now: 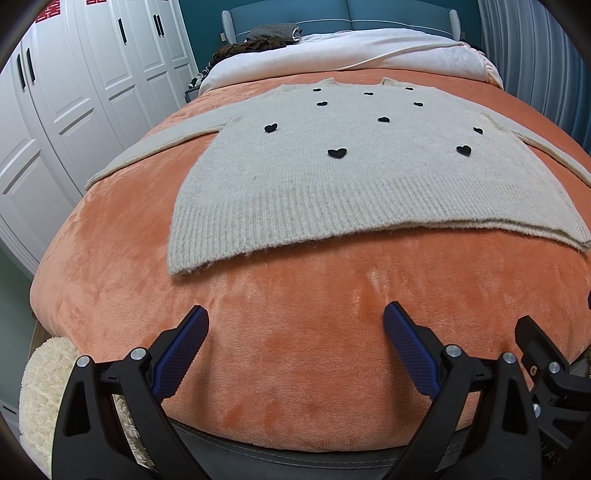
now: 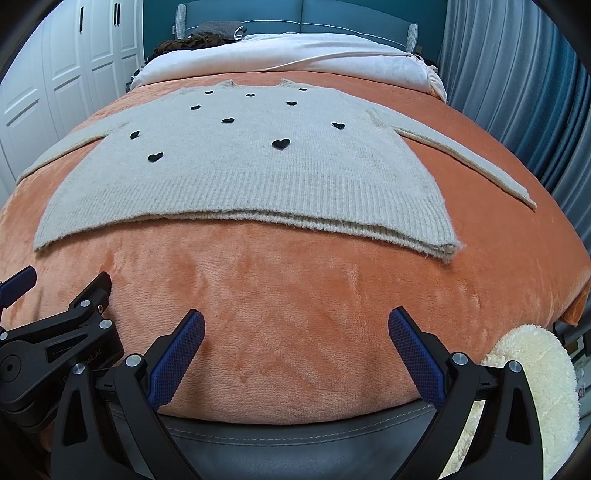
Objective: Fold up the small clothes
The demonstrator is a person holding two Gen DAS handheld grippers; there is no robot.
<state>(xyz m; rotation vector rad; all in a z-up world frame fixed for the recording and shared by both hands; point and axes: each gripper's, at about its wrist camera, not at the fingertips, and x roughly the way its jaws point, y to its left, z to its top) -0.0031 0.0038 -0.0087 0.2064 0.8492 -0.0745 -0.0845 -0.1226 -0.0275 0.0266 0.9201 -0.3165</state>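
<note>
The wide bed covered with an orange plush blanket (image 1: pixel 295 332) fills most of both views, and it carries the only thing of the task. A cream knitted sweater with small black hearts (image 1: pixel 332 177) lies flat and face up on it, the neck toward the teal padded headboard (image 1: pixel 332 14) and the ribbed hem toward the cameras. Both sleeves are spread out to the sides, so the long axis of the spread garment runs from left to right across the bed, and no fold is made yet.

The sweater lies straight ahead of both tools, with a strip of bare blanket between the hem and the fingertips. The left hand-held gripper (image 1: pixel 295 325) points nearest to the left hem corner (image 1: pixel 177 266), and the right hand-held gripper (image 2: pixel 295 328) nearest to the right hem corner (image 2: pixel 450 251). I judge that each side is nearer to its own sleeve, so a first fold probably begins there. Both pairs of blue fingers stand wide apart and hold nothing.

White wardrobe doors (image 1: pixel 74 110) stand on the left, a blue-grey curtain (image 2: pixel 517 74) hangs on the right, and a white folded duvet (image 1: pixel 351 51) lies beyond the sweater.
</note>
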